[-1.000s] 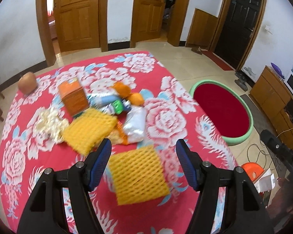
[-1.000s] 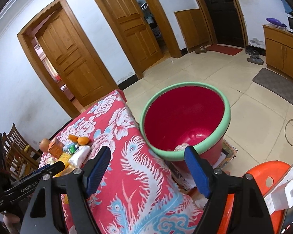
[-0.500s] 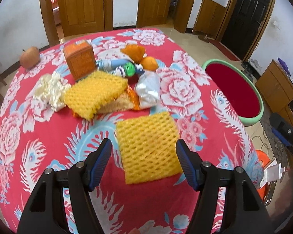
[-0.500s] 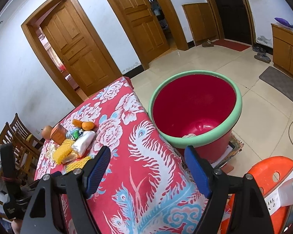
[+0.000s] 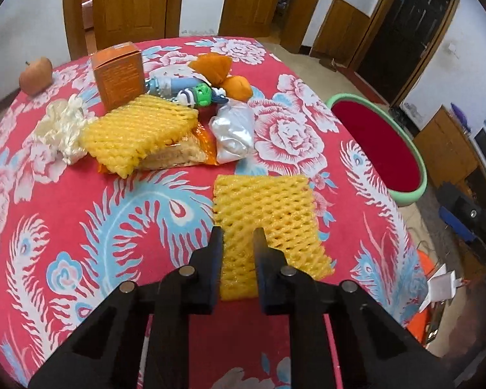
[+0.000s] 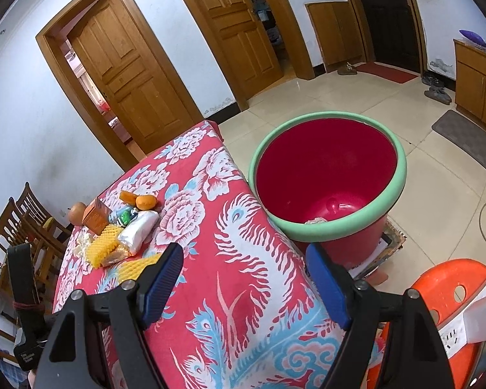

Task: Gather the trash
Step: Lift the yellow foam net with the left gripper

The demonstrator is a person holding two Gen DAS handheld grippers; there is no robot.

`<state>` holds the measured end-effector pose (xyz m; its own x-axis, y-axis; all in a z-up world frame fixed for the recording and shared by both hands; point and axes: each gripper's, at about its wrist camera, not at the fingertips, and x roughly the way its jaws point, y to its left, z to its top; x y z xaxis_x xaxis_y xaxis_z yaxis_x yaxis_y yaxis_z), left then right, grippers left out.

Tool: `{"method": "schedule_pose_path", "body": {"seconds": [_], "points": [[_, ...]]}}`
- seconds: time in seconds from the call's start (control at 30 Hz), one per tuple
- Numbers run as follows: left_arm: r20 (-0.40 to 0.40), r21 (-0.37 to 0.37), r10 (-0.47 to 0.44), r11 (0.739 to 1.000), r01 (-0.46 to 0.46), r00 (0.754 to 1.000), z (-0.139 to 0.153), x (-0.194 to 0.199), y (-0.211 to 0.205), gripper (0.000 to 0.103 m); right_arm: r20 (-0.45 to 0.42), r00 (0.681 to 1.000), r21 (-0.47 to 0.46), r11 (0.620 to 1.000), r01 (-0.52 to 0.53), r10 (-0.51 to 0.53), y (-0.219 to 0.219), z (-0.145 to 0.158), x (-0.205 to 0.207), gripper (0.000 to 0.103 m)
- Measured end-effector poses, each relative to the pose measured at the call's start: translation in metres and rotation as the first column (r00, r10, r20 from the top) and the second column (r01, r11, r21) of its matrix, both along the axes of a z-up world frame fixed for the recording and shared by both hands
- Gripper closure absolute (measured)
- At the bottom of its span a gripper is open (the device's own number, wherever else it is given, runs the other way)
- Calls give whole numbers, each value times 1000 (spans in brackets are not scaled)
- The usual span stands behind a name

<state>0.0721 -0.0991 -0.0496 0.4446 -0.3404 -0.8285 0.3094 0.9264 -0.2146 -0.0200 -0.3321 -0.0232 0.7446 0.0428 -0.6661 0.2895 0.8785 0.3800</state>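
My left gripper (image 5: 238,236) is shut on the near edge of a yellow foam net sleeve (image 5: 269,207) that lies flat on the red floral tablecloth (image 5: 81,201). Behind it lies a pile of trash: a second yellow foam net (image 5: 139,133), a silver bag (image 5: 233,129), an orange box (image 5: 118,73), orange wrappers (image 5: 238,86), crumpled white paper (image 5: 63,128). My right gripper (image 6: 243,259) is open and empty above the table's right edge, facing a red bucket with a green rim (image 6: 327,178) on the floor.
An apple (image 5: 35,74) sits at the table's far left corner. An orange plastic stool (image 6: 447,288) with a white power strip stands right of the bucket. Wooden chairs (image 6: 19,220) stand behind the table. Doors line the far walls.
My left gripper has come down to the near foam net and shut on its edge; it was open before. The right gripper has shifted slightly and stays open.
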Motion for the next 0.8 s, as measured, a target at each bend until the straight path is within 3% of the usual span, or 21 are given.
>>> {"method": "schedule_pose_path", "body": {"seconds": [0.1,0.47,0.8], "points": [[5,-22,-1,1000,1,1000,2,-1,5,98,0,1000,-13,1000,-11,11,5,2,0,23],[73,-109,69,992,-61,995,30,-9,40,100,1,999,-52,997,-49,49,28,16,11,23],[212,-147,214,972,-185,953,77,0,94,100,-6,989,-60,987,-146,146,65,22,28,23]]}}
